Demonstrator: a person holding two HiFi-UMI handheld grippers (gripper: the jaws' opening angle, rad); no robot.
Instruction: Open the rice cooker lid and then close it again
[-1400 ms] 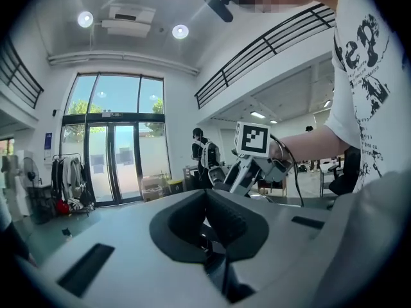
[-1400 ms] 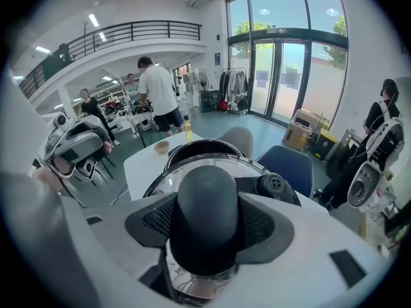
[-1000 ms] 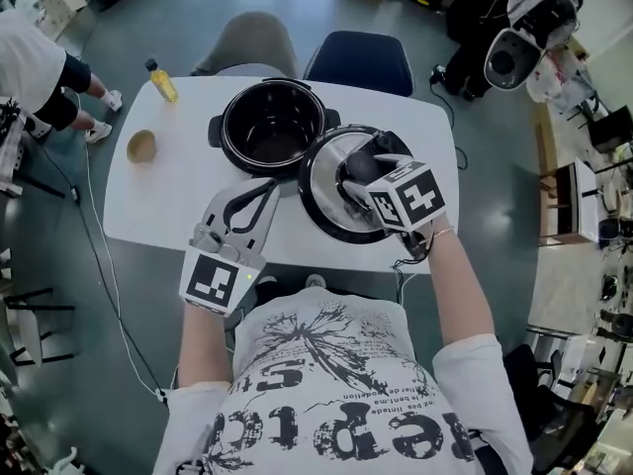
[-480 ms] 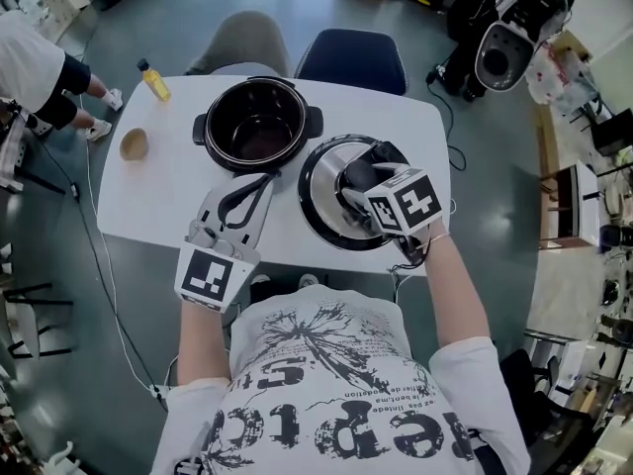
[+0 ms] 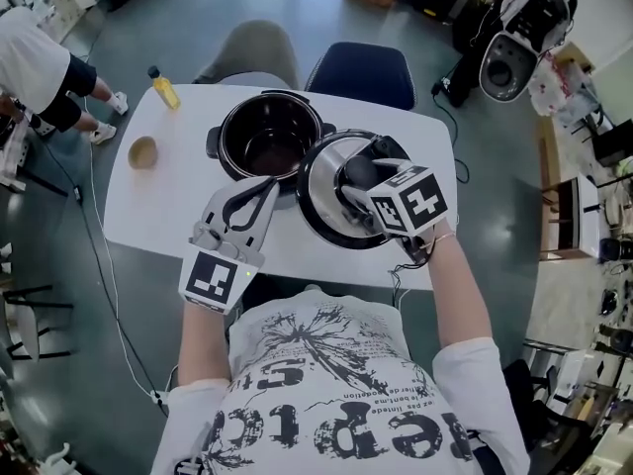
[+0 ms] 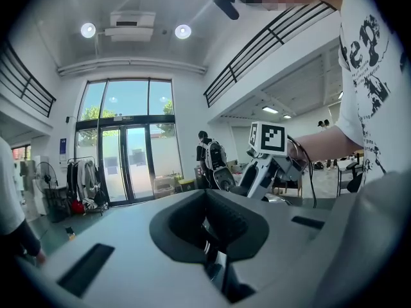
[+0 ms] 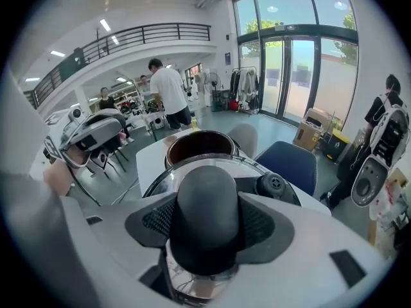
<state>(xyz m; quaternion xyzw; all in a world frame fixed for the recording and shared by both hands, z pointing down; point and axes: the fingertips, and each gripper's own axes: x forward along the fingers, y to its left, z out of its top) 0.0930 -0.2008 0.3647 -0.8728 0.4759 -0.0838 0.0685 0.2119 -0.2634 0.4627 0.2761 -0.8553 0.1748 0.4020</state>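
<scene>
Right gripper [image 7: 205, 220]: matt grey plastic shell, with black ribbed pads [image 7: 263, 226] clamped on the smooth, matt black plastic knob [image 7: 207, 185] of a glossy, reflective metal lid [image 5: 321, 181]. Beyond the claw: pot [image 5: 269, 132] with a dark, glossy interior. Beneath both: smooth, matt white table [image 5: 158, 206].

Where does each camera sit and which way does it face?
Head view: on the head, steeply down at table, pot, lid; forearms, left gripper, right gripper show.
Left gripper view: on left gripper, level toward glass doors; its fingers, right gripper show.
Right gripper view: on right gripper, down past the gripped knob to the pot; its fingers show.
Shared: pot and lid, in head and right gripper views.
</scene>
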